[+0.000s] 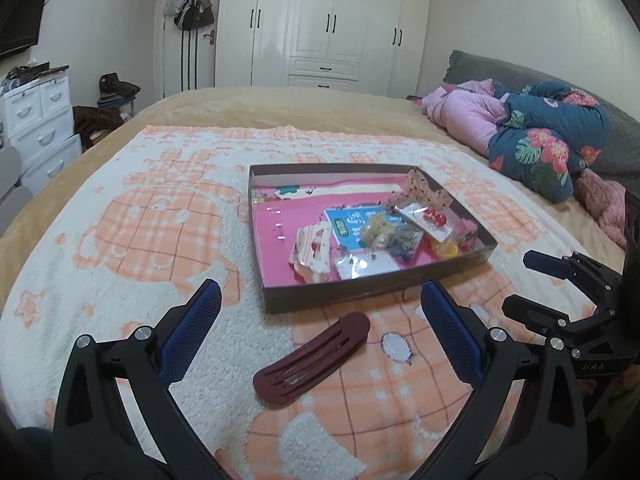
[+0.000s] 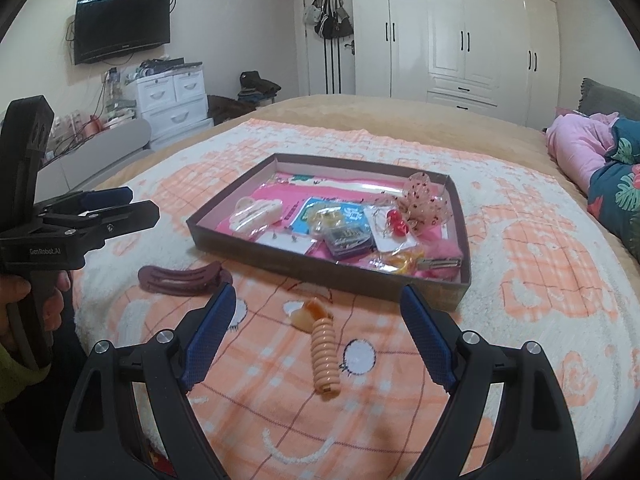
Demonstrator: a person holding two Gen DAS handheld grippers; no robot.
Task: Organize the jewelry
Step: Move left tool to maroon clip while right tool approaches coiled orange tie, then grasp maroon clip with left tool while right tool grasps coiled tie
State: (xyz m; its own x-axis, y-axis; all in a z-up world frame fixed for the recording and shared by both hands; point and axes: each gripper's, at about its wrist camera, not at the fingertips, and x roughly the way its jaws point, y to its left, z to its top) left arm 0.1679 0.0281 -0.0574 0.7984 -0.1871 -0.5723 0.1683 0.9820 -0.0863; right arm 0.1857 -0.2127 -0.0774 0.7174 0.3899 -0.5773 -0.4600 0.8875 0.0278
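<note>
A shallow dark box (image 1: 372, 294) (image 2: 256, 248) with a pink floor lies on the blanket, holding several hair clips, bows and small packets. A maroon hair clip (image 1: 312, 358) (image 2: 180, 278) lies on the blanket just in front of the box. My left gripper (image 1: 320, 312) (image 2: 100, 208) stands open above and around that clip, nothing between its fingers. A peach ribbed hair clip (image 2: 325, 354) lies near the box's front edge. My right gripper (image 2: 316, 316) (image 1: 528, 280) is open, its fingers either side of the peach clip and apart from it.
An orange and white blanket (image 1: 160, 220) covers a beige bed. A pile of pink and floral bedding (image 1: 532, 136) lies at the right. White drawers (image 2: 172, 96) and a wardrobe (image 1: 328, 24) stand beyond the bed. A hand (image 2: 16, 300) holds the left gripper's handle.
</note>
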